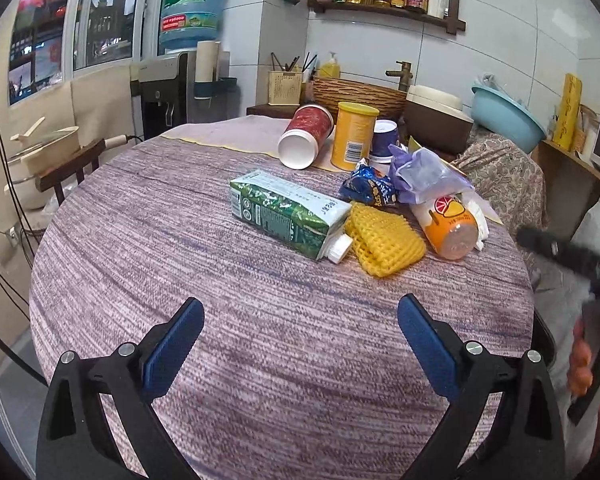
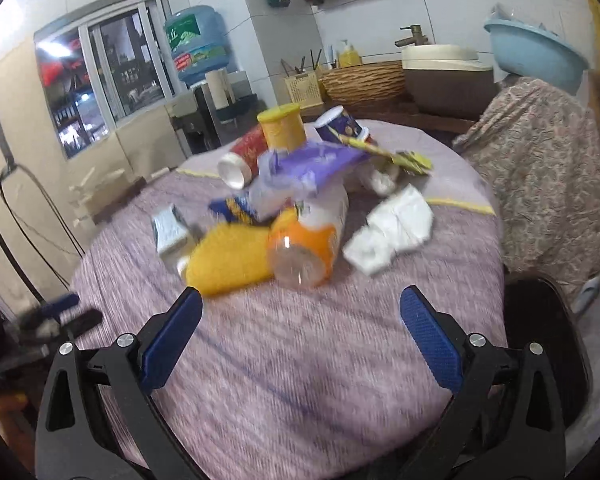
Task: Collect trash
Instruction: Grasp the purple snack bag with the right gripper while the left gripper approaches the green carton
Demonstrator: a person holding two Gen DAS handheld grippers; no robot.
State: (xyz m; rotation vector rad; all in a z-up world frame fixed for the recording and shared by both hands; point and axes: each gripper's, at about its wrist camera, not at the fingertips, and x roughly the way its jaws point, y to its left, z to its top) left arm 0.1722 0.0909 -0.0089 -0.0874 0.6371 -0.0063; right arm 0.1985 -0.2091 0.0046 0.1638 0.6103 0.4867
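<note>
Trash lies in a pile on the round table (image 1: 180, 248). A green carton (image 1: 284, 212) lies on its side beside a yellow foam net (image 1: 384, 240) and an orange bottle (image 1: 448, 224). Behind them are a blue wrapper (image 1: 370, 188), a purple bag (image 1: 424, 174), a tipped red cup (image 1: 306, 136), a yellow can (image 1: 354, 136) and a blue cup (image 1: 384, 140). My left gripper (image 1: 300, 344) is open above the near table, short of the carton. My right gripper (image 2: 300, 340) is open too, just short of the orange bottle (image 2: 304, 252) and foam net (image 2: 228, 260). White tissue (image 2: 392, 232) lies to the right.
A fabric-draped chair (image 2: 540, 176) stands at the table's right. Behind the table a counter holds a wicker basket (image 1: 356, 92), a brown box (image 1: 436, 120) and a blue basin (image 1: 504, 112). A water dispenser (image 1: 168, 92) stands at the back left. A hand (image 1: 588, 352) shows at the right edge.
</note>
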